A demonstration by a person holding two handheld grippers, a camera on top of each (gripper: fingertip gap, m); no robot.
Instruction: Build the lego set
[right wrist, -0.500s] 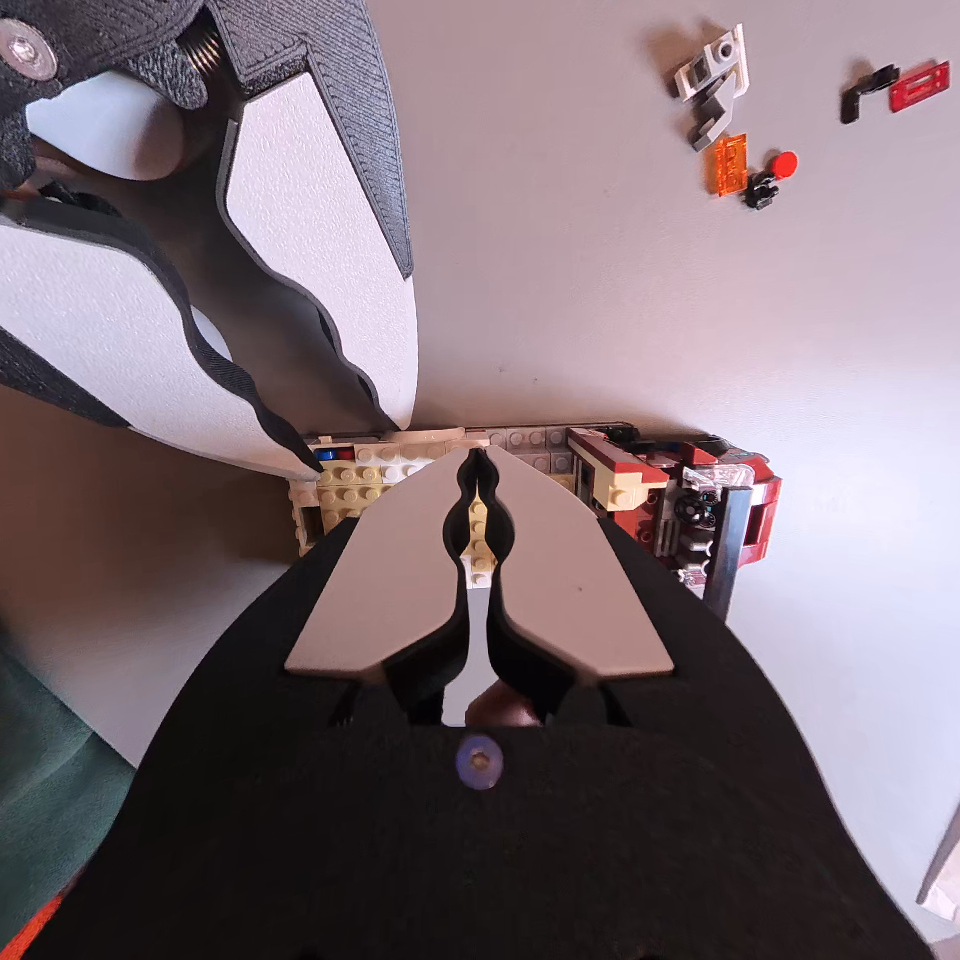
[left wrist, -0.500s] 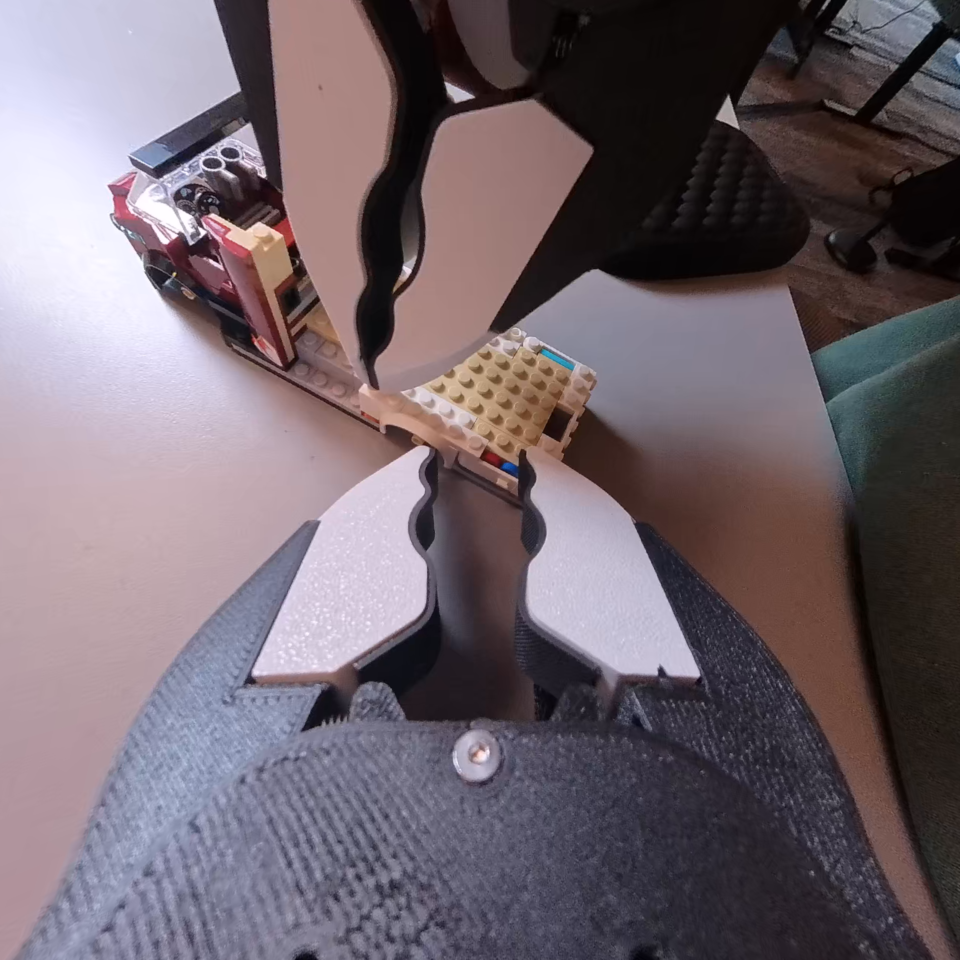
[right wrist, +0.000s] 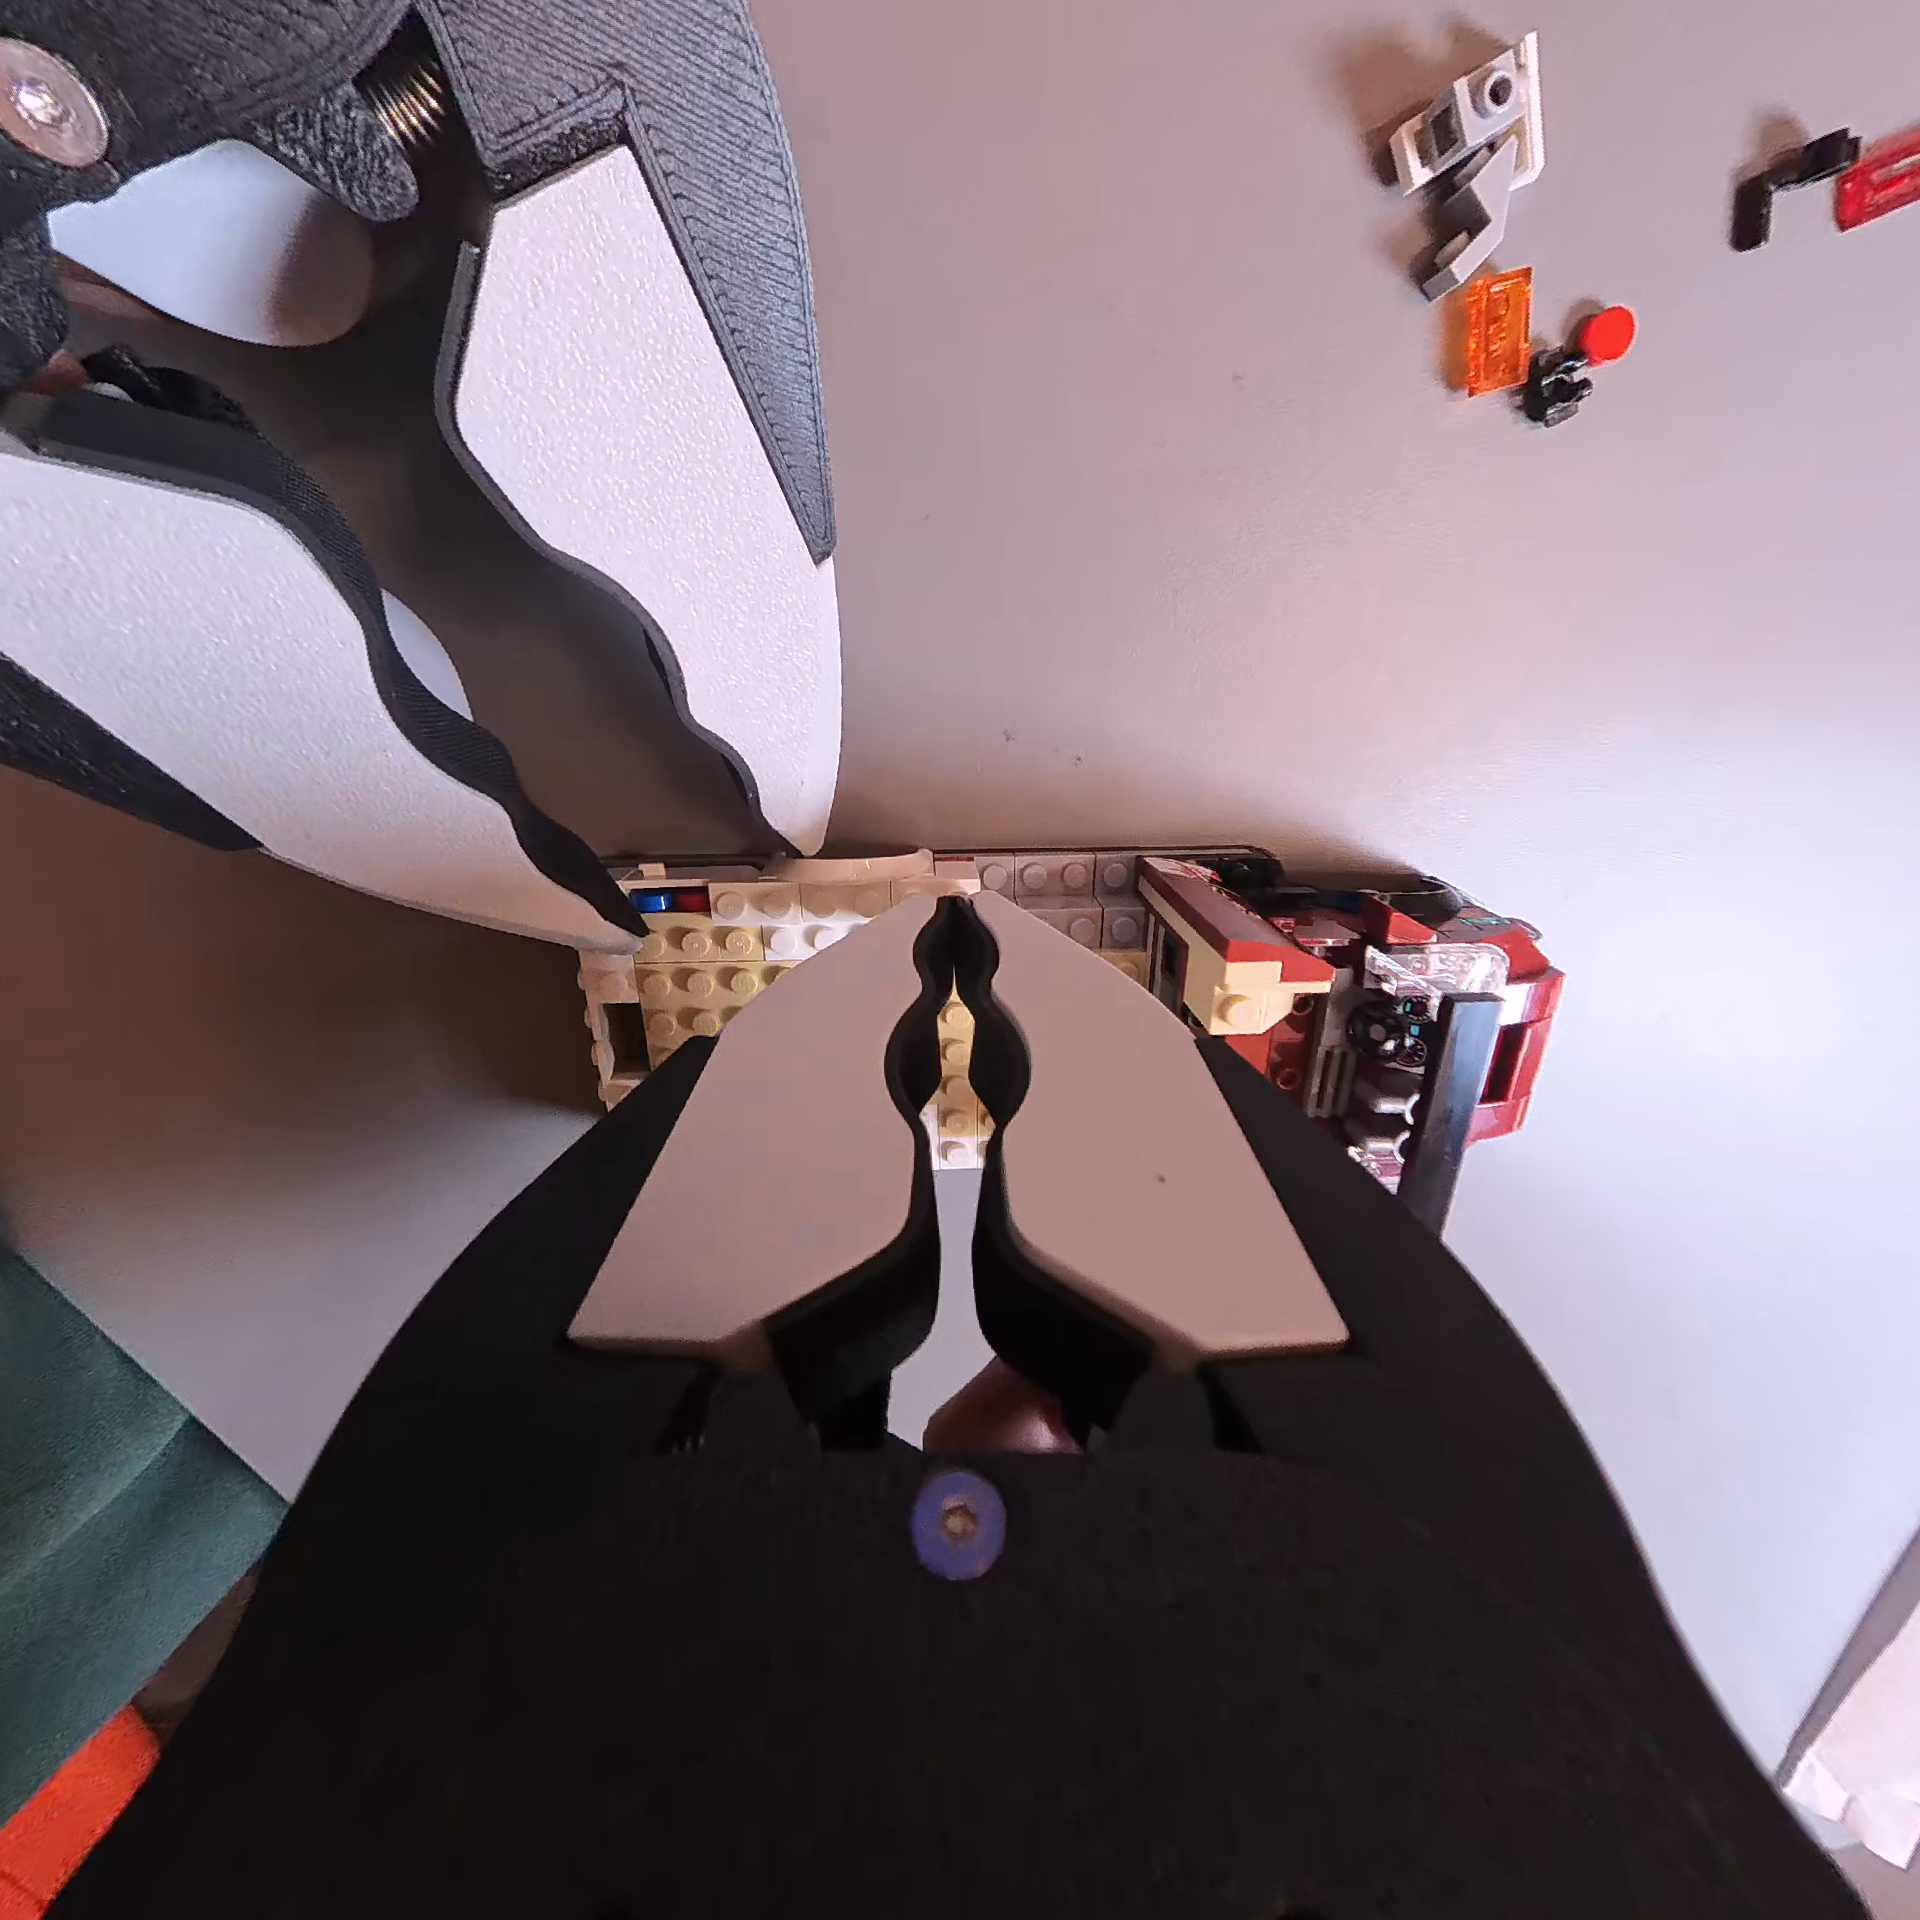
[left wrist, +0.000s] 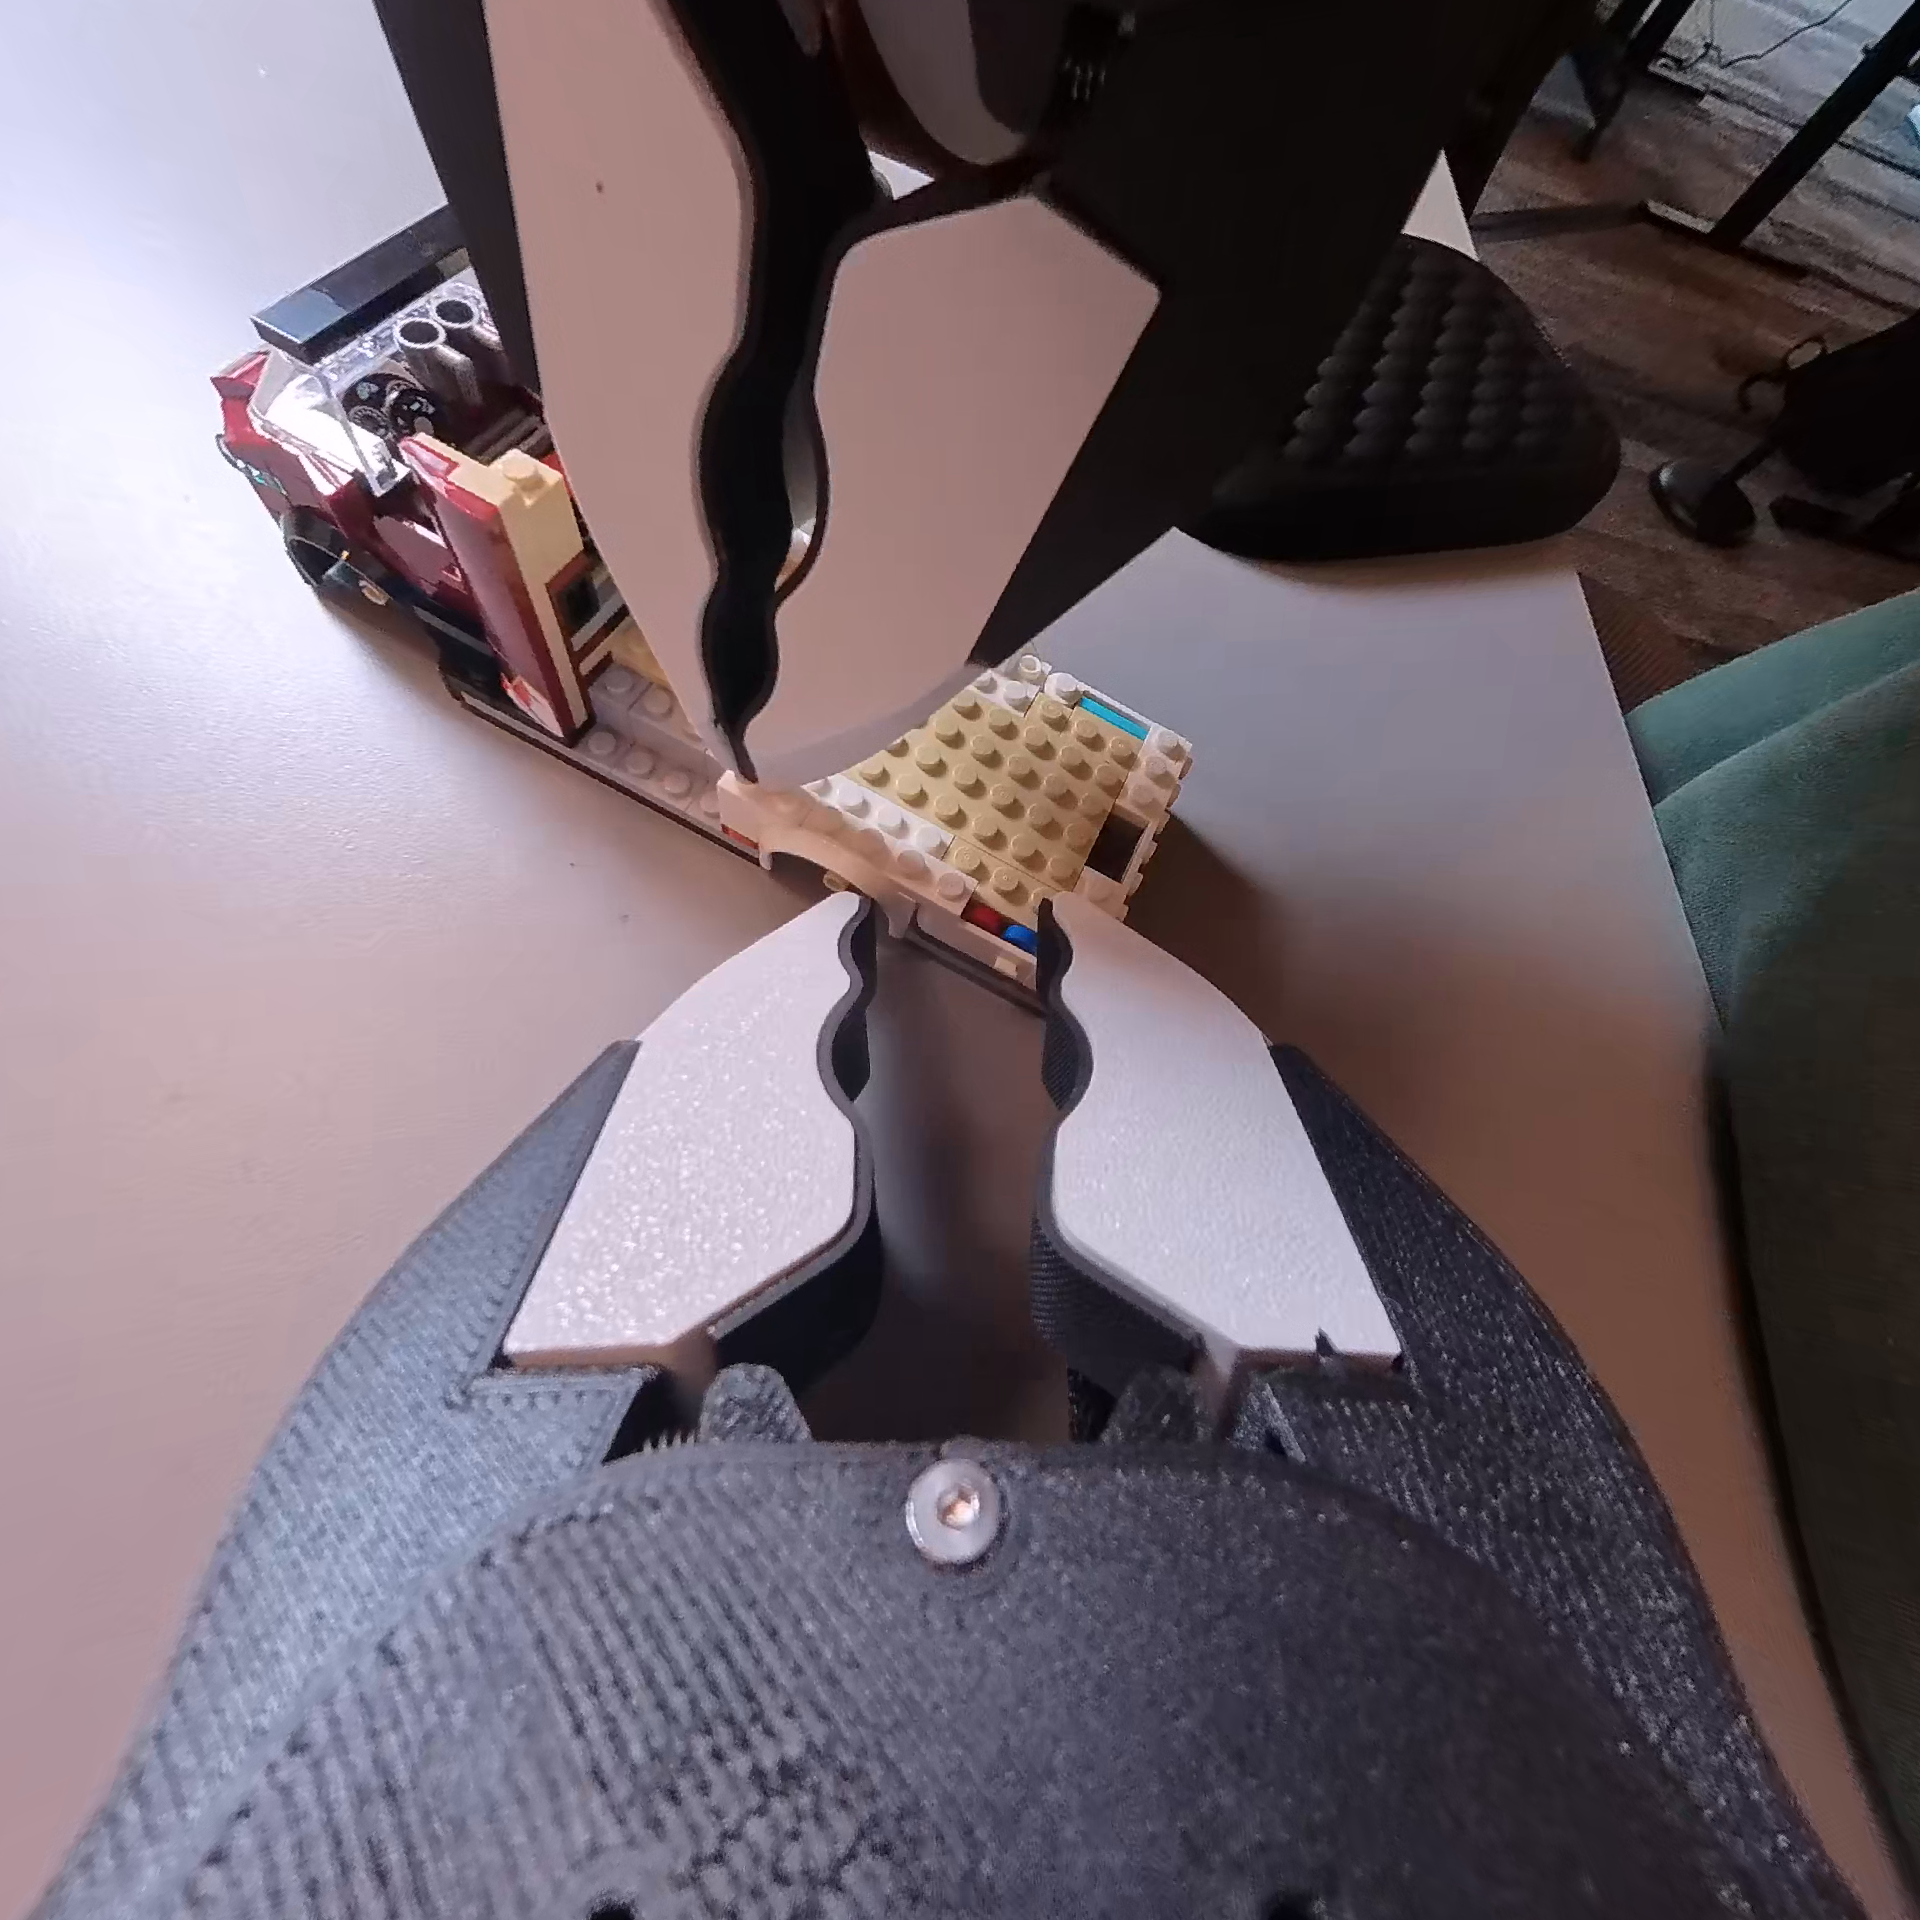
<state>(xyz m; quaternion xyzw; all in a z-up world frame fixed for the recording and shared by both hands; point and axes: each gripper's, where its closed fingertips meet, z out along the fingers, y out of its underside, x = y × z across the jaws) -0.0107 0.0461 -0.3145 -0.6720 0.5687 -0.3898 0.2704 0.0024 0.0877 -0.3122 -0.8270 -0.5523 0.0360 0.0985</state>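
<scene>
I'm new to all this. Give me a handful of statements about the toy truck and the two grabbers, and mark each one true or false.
1. The left gripper is open, at the tan rear end of the lego truck. True.
2. The right gripper is spread wide open. False: its fingers are shut together, tips down on the truck's near edge.
3. The truck's cab is dark red. True.
4. Loose pieces lie on the table away from the truck. True.
5. The left gripper lifts the truck into the air. False: the truck rests on the table.
</scene>
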